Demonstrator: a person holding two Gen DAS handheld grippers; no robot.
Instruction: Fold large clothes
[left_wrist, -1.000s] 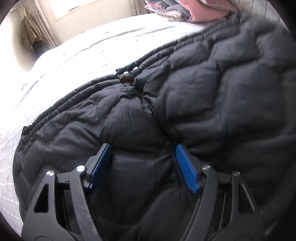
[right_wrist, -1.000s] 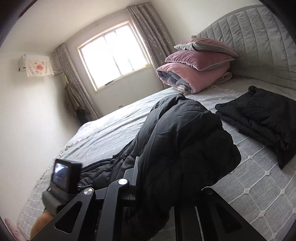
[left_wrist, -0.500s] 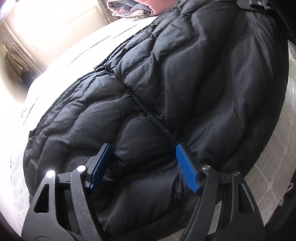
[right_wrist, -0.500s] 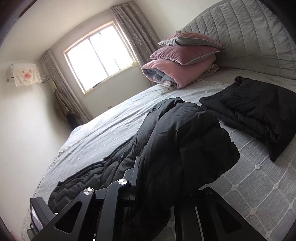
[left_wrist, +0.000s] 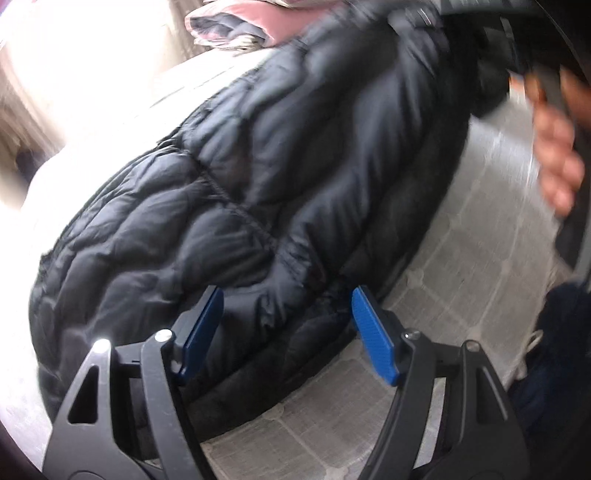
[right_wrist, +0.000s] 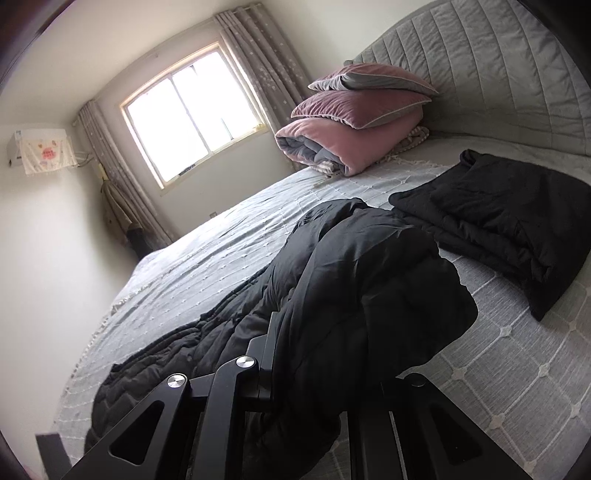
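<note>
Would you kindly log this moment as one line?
left gripper: open, over jacket hem | right gripper: shut on jacket fold | folded garment beside | bed

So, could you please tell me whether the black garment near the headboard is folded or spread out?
Folded: the black garment lies as a compact stack of layers on the bedspread.

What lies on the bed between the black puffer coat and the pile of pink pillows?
Only bare grey bedspread; the right wrist view shows it between the coat and the pillows.
</note>
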